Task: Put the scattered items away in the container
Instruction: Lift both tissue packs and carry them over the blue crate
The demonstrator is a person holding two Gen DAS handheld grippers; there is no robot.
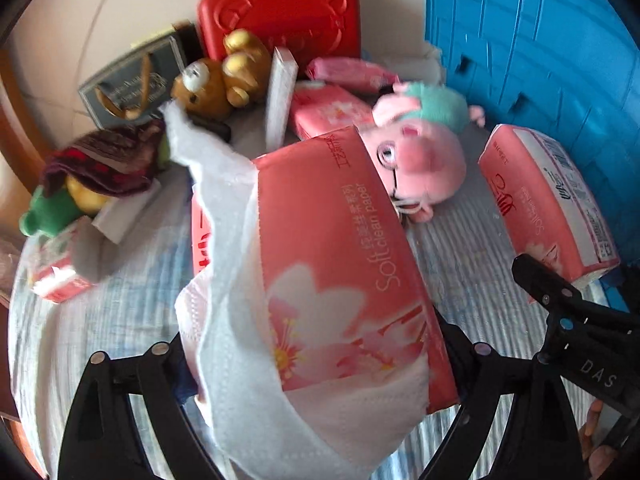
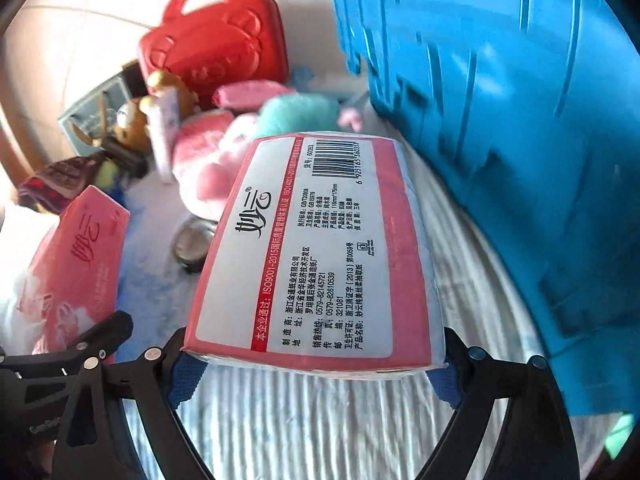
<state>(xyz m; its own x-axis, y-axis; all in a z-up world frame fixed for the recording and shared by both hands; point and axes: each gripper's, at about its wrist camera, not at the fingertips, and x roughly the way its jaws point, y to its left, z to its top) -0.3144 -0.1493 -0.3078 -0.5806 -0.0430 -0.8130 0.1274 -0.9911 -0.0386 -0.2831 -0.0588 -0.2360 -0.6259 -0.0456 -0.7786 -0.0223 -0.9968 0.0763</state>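
Observation:
My left gripper is shut on a pink tissue pack lifted above the striped cloth, with a loose white tissue draped over its left side. The right gripper is shut on a second pink tissue pack, its printed label and barcode facing up. Each view shows the other gripper and its pack at the edge: the right gripper's fingers in the left wrist view and the left gripper's fingers in the right wrist view. The blue plastic container stands just right of both packs.
On the striped cloth lie a pink pig plush, a brown teddy bear, a red toy case, small pink tissue packs, a green plush under dark cloth and a round tin.

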